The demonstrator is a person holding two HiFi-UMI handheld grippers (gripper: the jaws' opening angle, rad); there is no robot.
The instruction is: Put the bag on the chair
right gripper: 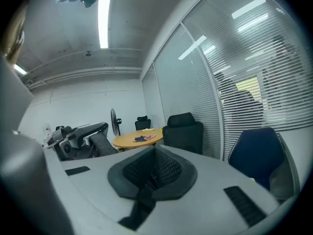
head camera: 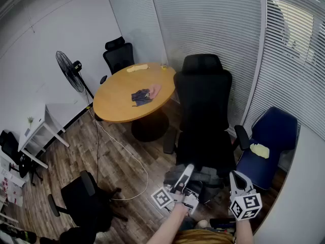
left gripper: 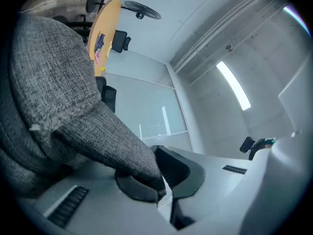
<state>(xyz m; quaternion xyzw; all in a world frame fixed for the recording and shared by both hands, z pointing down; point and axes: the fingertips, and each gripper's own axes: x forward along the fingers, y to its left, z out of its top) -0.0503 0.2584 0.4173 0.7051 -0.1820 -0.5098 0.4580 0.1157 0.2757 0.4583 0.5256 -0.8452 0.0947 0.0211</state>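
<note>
Low in the head view, both arms reach forward side by side, each gripper aimed at the black high-backed chair [head camera: 203, 111]. The left gripper [head camera: 189, 168] pinches a fold of the grey bag [head camera: 199, 179], which bunches at the front edge of the chair's seat; whether it rests there cannot be told. Only the left gripper view, rolled sideways, shows the pinch up close: the left gripper [left gripper: 160, 181] clamps the bag [left gripper: 63, 97], a coarse, knitted-looking cloth. The right gripper [head camera: 235, 177] is just beside the bag. Its own view shows the right gripper [right gripper: 154, 168] with meshed dark pads pressed together on nothing, and the chair [right gripper: 185, 131] and a round wooden surface [right gripper: 139, 139] ahead.
</note>
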